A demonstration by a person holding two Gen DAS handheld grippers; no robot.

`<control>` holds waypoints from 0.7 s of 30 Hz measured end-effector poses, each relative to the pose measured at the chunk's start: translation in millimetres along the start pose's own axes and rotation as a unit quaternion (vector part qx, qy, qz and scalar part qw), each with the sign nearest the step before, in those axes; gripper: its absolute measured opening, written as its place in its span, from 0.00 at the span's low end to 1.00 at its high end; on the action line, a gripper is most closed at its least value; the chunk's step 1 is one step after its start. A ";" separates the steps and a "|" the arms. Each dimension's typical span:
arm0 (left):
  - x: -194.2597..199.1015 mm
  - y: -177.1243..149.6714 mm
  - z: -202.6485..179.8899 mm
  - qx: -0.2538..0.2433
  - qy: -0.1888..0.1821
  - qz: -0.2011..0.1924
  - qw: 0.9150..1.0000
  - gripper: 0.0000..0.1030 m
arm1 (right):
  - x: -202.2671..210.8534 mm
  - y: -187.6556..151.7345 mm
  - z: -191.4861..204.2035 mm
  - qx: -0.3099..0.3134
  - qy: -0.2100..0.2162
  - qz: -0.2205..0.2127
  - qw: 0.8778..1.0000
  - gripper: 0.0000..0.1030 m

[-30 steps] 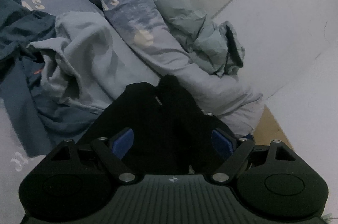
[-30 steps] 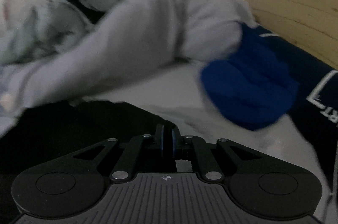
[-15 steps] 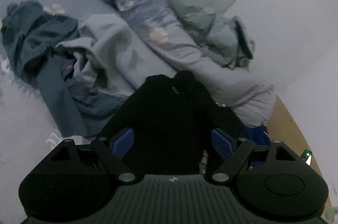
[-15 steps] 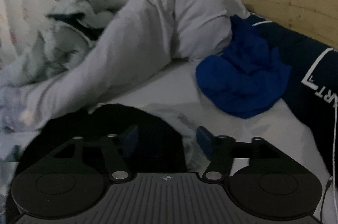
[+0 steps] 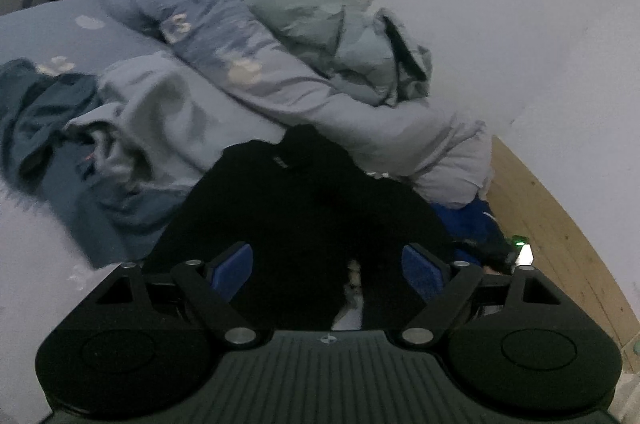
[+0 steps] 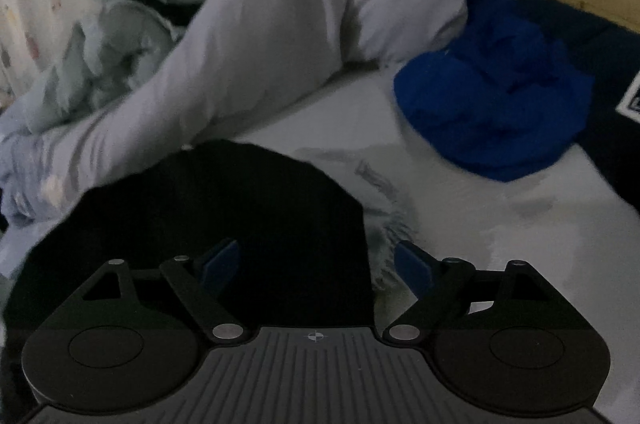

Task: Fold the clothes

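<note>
So in the left wrist view we've got the left gripper spread wide, blue pads well apart and nothing pinched between them. The black garment lies on the bed in the lower middle of the frame, past and under the fingers, with its collar end pointing toward the centre of the picture. Upper left there's a light blue duvet with white cloud prints bunched in a long roll, and a grey-green jacket crumpled against it at upper centre. A dusty blue garment is heaped at the left edge. The wooden bed frame runs down the right side.

In the right wrist view our right gripper has its jaws opening, already wide, and they aren't clamping anything. The black garment fills the lower left, and its right edge falls between the two pads. A bright blue garment sits bunched at the right, well apart from the black one, on the pale sheet.
</note>
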State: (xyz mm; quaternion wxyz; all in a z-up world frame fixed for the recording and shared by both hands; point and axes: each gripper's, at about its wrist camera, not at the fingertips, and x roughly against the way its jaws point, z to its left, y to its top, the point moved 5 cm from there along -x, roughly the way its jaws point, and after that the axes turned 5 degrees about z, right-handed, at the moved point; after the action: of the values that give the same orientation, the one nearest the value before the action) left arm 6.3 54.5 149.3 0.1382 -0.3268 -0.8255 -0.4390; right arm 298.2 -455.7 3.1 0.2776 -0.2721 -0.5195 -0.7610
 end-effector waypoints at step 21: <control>-11.8 -9.7 -38.4 -0.017 -0.032 0.026 0.999 0.85 | 114.7 -66.6 153.3 0.227 0.098 -0.072 0.966 0.06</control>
State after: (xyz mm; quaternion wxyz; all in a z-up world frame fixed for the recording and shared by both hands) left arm 6.4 14.4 159.2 0.1175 -0.3641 -0.8133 -0.4384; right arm 190.5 -307.0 88.9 0.3261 -0.0877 -0.6673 -0.6638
